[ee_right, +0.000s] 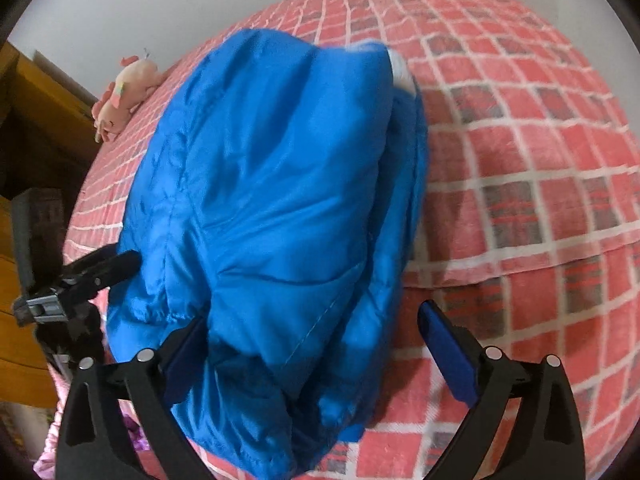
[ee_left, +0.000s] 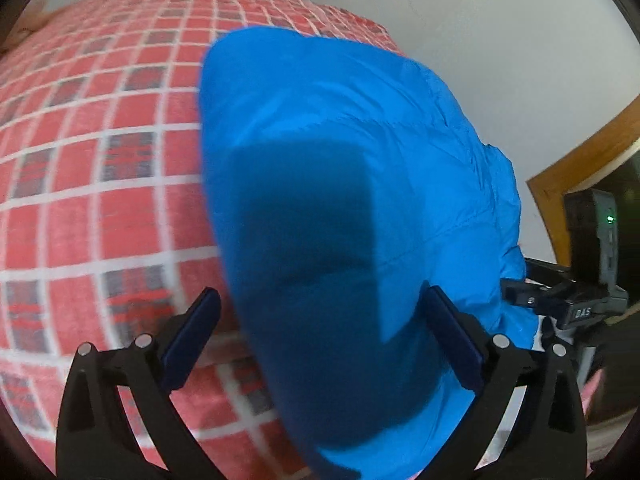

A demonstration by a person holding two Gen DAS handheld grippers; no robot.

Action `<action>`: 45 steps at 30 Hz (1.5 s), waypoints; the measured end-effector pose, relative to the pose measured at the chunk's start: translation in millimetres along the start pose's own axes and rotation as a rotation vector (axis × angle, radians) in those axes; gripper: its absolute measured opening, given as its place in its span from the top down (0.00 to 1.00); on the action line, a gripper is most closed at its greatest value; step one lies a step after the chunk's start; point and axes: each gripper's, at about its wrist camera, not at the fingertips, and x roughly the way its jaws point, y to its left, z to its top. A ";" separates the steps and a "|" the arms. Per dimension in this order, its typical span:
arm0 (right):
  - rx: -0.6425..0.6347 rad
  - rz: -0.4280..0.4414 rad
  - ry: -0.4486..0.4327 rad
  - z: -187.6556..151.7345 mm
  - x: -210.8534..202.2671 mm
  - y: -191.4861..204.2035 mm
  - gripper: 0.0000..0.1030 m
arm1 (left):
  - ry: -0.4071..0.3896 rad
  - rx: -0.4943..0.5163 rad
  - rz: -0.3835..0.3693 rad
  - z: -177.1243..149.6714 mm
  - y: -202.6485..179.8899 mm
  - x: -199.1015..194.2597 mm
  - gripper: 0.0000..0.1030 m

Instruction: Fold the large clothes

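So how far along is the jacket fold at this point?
Mostly done, it seems: the blue puffer jacket lies as a stacked bundle on the red plaid blanket, layers doubled along one edge. In hand: nothing. The left gripper and right gripper are open, straddling its near end. Left: perhaps tidying the lumpy near end; sleeves can't be seen.

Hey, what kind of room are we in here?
Most likely a bedroom. A bed covered by a red checked blanket fills both views, a pink plush toy lies at its edge, and a blue puffy jacket is spread on top, next to plain white walls.
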 end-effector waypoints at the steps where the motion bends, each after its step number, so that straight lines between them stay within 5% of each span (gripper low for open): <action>1: 0.001 0.027 0.006 1.9 4.0 -2.3 0.05 | 0.005 0.006 -0.015 2.3 -1.9 6.0 0.02; 6: 0.017 0.131 0.013 4.8 15.1 -13.9 0.05 | 0.000 0.016 -0.029 5.3 -5.0 17.3 0.02; 8: 0.002 0.181 -0.005 5.0 13.9 -14.2 0.15 | -0.004 0.013 -0.043 5.1 -3.5 17.4 0.03; 13: -0.095 0.163 -0.092 -3.1 -4.8 -1.1 0.39 | -0.059 0.058 -0.011 0.9 -17.1 7.1 0.18; 24: -0.215 0.192 -0.218 -2.4 -37.3 26.9 0.48 | -0.168 0.079 -0.011 1.7 -25.6 -24.6 0.26; 29: -0.293 0.198 -0.256 35.6 -39.0 61.9 0.48 | -0.245 0.041 0.000 19.9 -6.3 -53.6 0.27; 37: -0.389 0.276 -0.241 122.4 4.8 126.0 0.48 | -0.405 -0.013 0.129 61.4 53.5 -95.2 0.27; 45: -0.384 0.268 -0.135 178.7 96.6 148.9 0.46 | -0.409 -0.069 0.274 91.6 131.2 -67.8 0.28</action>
